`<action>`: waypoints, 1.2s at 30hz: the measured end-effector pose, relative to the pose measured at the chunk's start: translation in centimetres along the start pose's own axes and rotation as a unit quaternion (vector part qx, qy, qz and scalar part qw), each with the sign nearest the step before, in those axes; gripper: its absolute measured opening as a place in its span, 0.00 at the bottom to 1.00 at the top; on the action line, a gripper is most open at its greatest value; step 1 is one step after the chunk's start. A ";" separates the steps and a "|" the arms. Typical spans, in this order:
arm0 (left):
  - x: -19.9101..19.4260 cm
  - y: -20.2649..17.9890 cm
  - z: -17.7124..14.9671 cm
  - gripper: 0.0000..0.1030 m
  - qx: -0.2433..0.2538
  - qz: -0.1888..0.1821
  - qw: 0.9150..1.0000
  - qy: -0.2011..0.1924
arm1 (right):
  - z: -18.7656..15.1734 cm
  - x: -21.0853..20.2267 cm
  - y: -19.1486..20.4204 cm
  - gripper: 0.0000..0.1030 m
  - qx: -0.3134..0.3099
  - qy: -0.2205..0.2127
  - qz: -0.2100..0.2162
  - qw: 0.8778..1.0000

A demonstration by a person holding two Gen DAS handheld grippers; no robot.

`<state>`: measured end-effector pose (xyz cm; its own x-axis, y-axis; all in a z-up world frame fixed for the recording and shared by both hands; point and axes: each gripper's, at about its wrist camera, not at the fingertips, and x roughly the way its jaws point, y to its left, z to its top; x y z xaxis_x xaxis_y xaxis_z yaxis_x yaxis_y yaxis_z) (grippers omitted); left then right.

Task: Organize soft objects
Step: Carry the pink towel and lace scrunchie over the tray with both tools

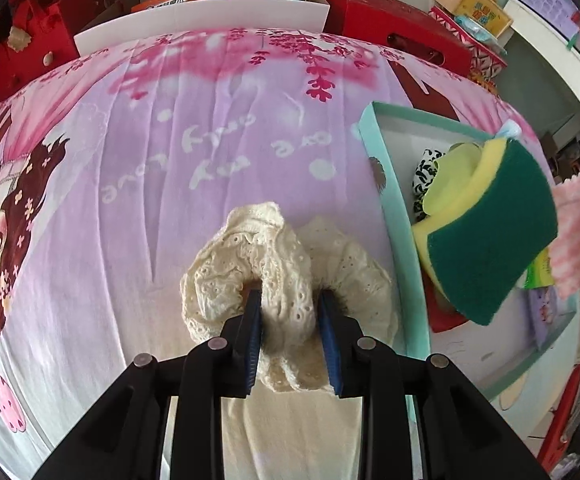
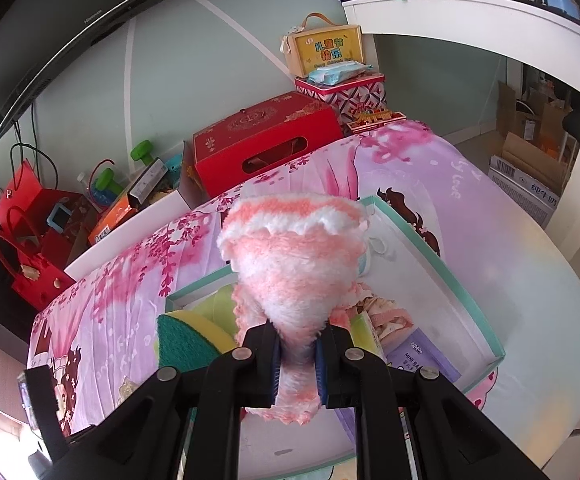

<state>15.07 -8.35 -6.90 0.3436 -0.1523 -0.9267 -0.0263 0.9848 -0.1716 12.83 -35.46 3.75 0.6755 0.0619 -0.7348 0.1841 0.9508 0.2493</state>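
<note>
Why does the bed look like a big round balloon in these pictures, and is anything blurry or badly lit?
Left wrist view: the fisheye lens bulges the flat pink sheet into a dome and darkens the corners; the cream lace scrunchie looks sharp, daylight even. Right wrist view: the same bending curves the TV and white shelf; the fluffy pink cloth is soft-edged, and glare washes out the white tabletop.

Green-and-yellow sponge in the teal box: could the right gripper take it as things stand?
Probably not yet. The right gripper is shut on the pink-and-white fluffy cloth, which hangs over the teal box. The sponge lies uncovered just beside it, so the jaws must empty first.
</note>
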 end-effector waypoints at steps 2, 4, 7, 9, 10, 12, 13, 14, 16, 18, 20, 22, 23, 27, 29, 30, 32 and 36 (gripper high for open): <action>0.1 -0.2 -0.1 0.27 0.007 0.007 1.000 -0.004 | 0.0 0.0 0.0 0.14 0.000 0.000 0.001 1.000; 0.1 -0.3 -0.2 0.26 0.012 0.010 1.000 -0.006 | -0.1 0.1 0.0 0.14 0.000 0.001 0.001 1.000; -0.1 -0.4 -0.3 0.15 0.015 0.014 1.000 -0.011 | -0.2 0.2 0.0 0.14 0.001 0.001 0.001 1.000; -0.4 -0.4 -0.2 0.12 0.017 0.014 1.000 -0.016 | -0.2 0.3 0.0 0.14 0.001 0.002 0.001 1.000; -0.6 -0.4 -0.1 0.11 0.017 0.010 1.000 -0.019 | -0.2 0.3 0.0 0.14 0.002 0.003 0.001 1.000; -1.2 -0.3 0.1 0.10 0.014 -0.006 0.999 -0.033 | -0.3 0.4 -0.1 0.14 0.003 0.005 0.001 1.000; -1.9 -0.3 0.2 0.10 0.013 -0.018 0.999 -0.043 | -0.3 0.5 -0.1 0.14 0.003 0.006 0.001 1.000; -2.4 -0.4 0.5 0.10 0.013 -0.028 0.998 -0.051 | -0.2 0.5 -0.2 0.14 0.005 0.006 0.001 1.000; -4.3 -0.6 0.6 0.10 0.017 -0.050 0.996 -0.075 | -0.2 0.4 -0.4 0.14 0.007 0.007 0.001 1.000; -6.4 -1.2 0.7 0.10 0.030 -0.066 0.992 -0.103 | -0.1 0.4 -0.6 0.14 0.009 0.005 0.001 1.000; -8.1 -1.8 0.7 0.10 0.041 -0.083 0.988 -0.123 | -0.1 0.2 -0.7 0.14 0.010 0.004 0.000 1.000; -9.8 -2.5 0.5 0.10 0.054 -0.109 0.983 -0.139 | 0.0 0.0 -0.8 0.14 0.011 0.003 0.001 1.000; -10.5 -2.9 0.4 0.10 0.061 -0.120 0.980 -0.144 | 0.0 -0.1 -0.8 0.14 0.011 0.001 0.001 1.000; -12.7 -4.9 -0.2 0.10 0.095 -0.138 0.972 -0.167 | 0.1 -0.4 -0.9 0.14 0.010 -0.001 0.002 1.000; -12.5 -6.2 -0.4 0.10 0.116 -0.142 0.969 -0.164 | 0.0 -0.2 -0.9 0.14 0.007 0.004 0.003 1.000; -12.3 -6.7 -0.6 0.10 0.122 -0.141 0.970 -0.159 | 0.0 -0.1 -0.9 0.14 0.006 0.009 0.003 1.000; -11.5 -7.2 -0.7 0.10 0.129 -0.137 0.971 -0.146 | -0.1 0.4 -0.8 0.14 0.003 0.018 0.004 1.000; -9.1 -8.0 -0.7 0.10 0.130 -0.146 0.974 -0.113 | -0.6 1.5 -0.7 0.14 -0.001 0.039 0.002 0.999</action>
<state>11.55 -14.93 2.65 0.4998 -0.4348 -0.7491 0.3308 0.8951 -0.2989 13.28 -35.91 2.10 0.6185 0.0896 -0.7806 0.1792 0.9512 0.2511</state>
